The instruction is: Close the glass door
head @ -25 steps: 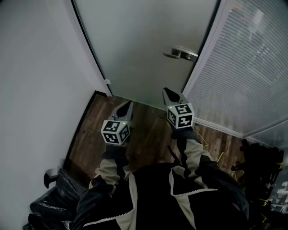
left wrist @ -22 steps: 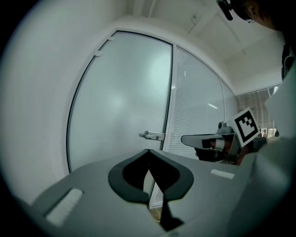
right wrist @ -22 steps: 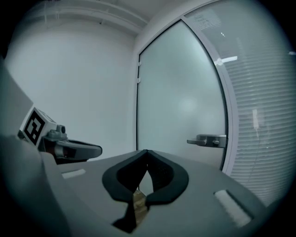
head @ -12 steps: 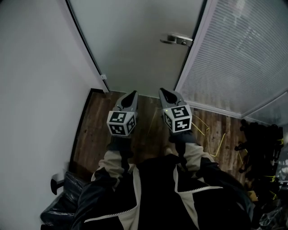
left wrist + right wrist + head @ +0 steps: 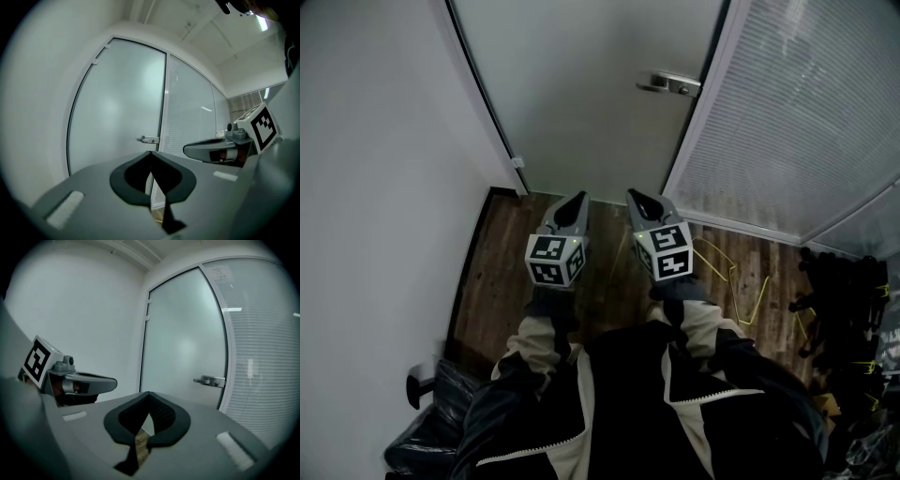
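Note:
The frosted glass door (image 5: 591,84) stands ahead between a white wall and a blinds-covered partition. Its metal lever handle (image 5: 668,84) is on the right edge, next to the white frame. My left gripper (image 5: 578,199) and right gripper (image 5: 636,197) are side by side over the wooden floor, well short of the door; both point at it, shut and holding nothing. The left gripper view shows the door (image 5: 117,108), its handle (image 5: 148,139) and the right gripper (image 5: 211,151). In the right gripper view are the door (image 5: 183,343), its handle (image 5: 209,380) and the left gripper (image 5: 93,383).
A white wall (image 5: 384,187) runs along the left. A glass partition with blinds (image 5: 806,122) stands on the right. Yellow wires (image 5: 741,281) lie on the wooden floor (image 5: 609,272). Black gear (image 5: 844,291) is at the right, and a black bag (image 5: 422,441) at the lower left.
The two grippers have drawn closer together, the right one shifting left. The door handle sits higher and smaller in the head view, so the door looks farther off.

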{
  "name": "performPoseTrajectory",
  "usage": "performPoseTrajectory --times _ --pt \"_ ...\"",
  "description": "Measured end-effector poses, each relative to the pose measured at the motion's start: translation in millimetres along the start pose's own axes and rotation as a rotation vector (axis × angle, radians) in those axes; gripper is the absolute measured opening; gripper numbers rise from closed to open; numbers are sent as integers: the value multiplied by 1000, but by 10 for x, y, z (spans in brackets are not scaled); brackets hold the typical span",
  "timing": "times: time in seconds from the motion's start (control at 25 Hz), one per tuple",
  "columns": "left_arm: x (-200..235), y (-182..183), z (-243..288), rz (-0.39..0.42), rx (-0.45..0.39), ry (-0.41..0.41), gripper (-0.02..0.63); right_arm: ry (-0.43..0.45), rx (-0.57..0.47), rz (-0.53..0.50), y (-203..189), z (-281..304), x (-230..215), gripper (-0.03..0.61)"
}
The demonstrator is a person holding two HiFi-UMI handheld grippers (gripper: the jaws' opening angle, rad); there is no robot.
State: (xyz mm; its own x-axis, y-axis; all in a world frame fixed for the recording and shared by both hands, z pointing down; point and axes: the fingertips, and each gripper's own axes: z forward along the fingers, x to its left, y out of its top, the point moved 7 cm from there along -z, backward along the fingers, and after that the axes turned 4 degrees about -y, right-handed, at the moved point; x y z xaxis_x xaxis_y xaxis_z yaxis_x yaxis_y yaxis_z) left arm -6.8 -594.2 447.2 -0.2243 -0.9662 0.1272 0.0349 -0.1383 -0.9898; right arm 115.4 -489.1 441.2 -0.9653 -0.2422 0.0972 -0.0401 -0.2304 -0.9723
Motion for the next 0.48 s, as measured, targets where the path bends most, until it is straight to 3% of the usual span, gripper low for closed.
performPoseTrajectory --times 0.48 --pt "-76 13 -176 28 -3 15 0 37 -19 -47 31 -15 194 0"
